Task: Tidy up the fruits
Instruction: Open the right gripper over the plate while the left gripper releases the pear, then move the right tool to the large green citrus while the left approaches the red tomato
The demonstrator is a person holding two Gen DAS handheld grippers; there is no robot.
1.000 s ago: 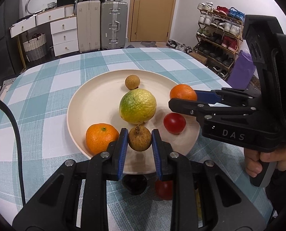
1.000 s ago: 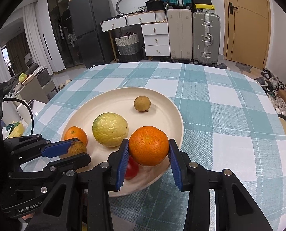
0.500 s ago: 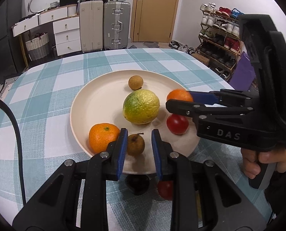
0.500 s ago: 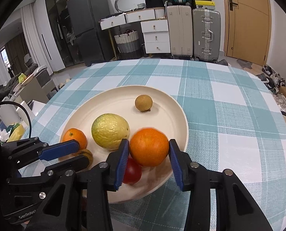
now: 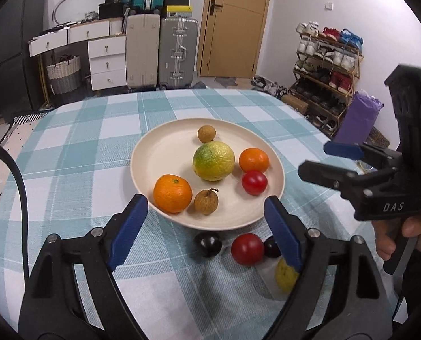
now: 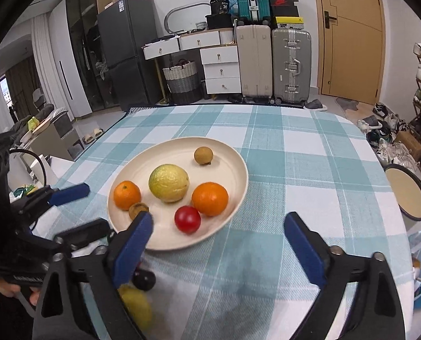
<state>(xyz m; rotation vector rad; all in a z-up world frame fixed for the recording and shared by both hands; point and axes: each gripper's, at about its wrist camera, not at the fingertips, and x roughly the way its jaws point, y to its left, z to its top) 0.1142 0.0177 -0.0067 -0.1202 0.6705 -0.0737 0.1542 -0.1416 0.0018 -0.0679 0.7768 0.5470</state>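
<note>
Table (image 5: 68, 147): round, teal/white check cloth, woven texture; carries everything.
Plate (image 5: 159, 153): cream, shallow, smooth rim; sits mid-table, its near edge just ahead of both claws.
L gripper (image 5: 207, 223): jaws opening, nothing btwn the blue pads; hangs over the table's near edge, pointing down at plate's near rim.
R gripper (image 6: 221, 243): jaws opening wide, empty; over bare cloth just off plate's near-right rim.
Green-yellow citrus (image 5: 213, 160): biggest fruit, bumpy rind, roundish; plate centre.
Oranges: one at plate's near-left (image 5: 172, 193), one at plate's right edge (image 5: 254, 159); glossy, dimpled skin.
Tomato on plate (image 5: 254, 182): smooth, red, just near side of the right orange.
Brown fruits: dull, rough skin; one w/ stem (image 5: 206, 201) beside the near-left orange, one at the plate's far side (image 5: 206, 133).
Loose fruit on cloth, off plate's near edge: red tomato (image 5: 247, 248), two dark round ones (image 5: 207, 243), yellow bumpy one (image 5: 285, 276) partly hidden by L claw's right finger.
Key relation: loose fruit lie below and right of centre btwn L fingers, so L hand looks nearer; all roundish, no long axis to align, approach angle prob free.
</note>
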